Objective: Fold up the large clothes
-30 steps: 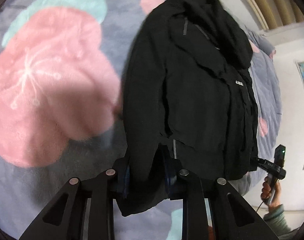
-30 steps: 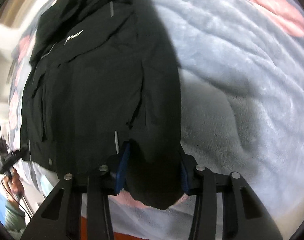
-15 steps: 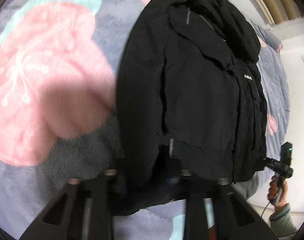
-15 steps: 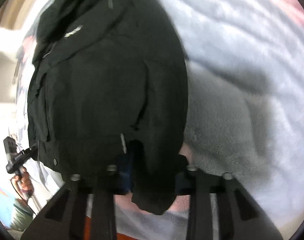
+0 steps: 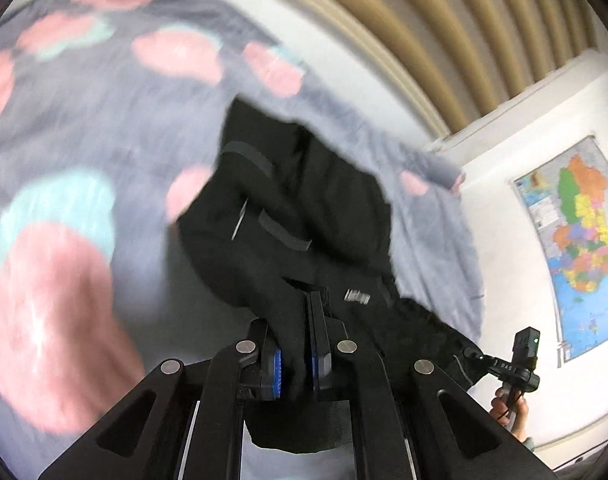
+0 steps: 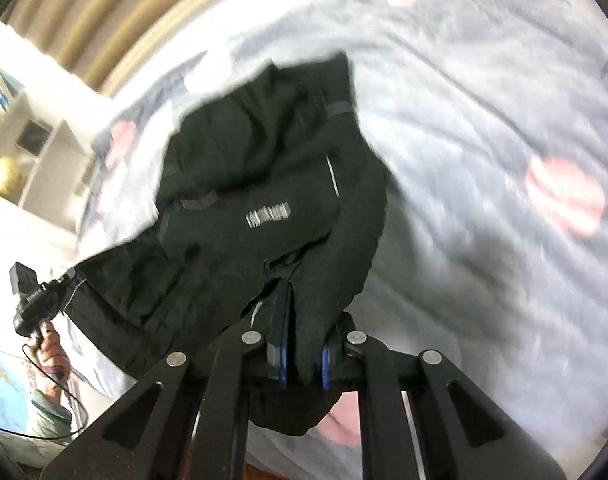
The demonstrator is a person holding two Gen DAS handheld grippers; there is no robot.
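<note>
A large black jacket (image 5: 304, 216) with a white chest logo hangs lifted above a grey fleece blanket (image 5: 84, 120) with pink and teal patches. My left gripper (image 5: 294, 360) is shut on the jacket's bottom corner at one side. My right gripper (image 6: 302, 356) is shut on the jacket (image 6: 264, 184) at the other bottom corner. The cloth bunches out below both jaws. The jacket's lower half is raised and folding toward the collar. Each gripper shows at the edge of the other's view: the right one (image 5: 516, 364), the left one (image 6: 32, 296).
The blanket (image 6: 484, 120) covers a bed. Beige curtains (image 5: 444, 20) hang behind it. A coloured wall map (image 5: 576, 248) is at the right. A white shelf with a gold ball (image 6: 6, 174) stands at the left.
Both grippers have lifted the jacket's bottom edge off the blanket and swung it up and forward. The views now tilt toward the curtains and wall. Both jaws have closed tighter on the cloth.
</note>
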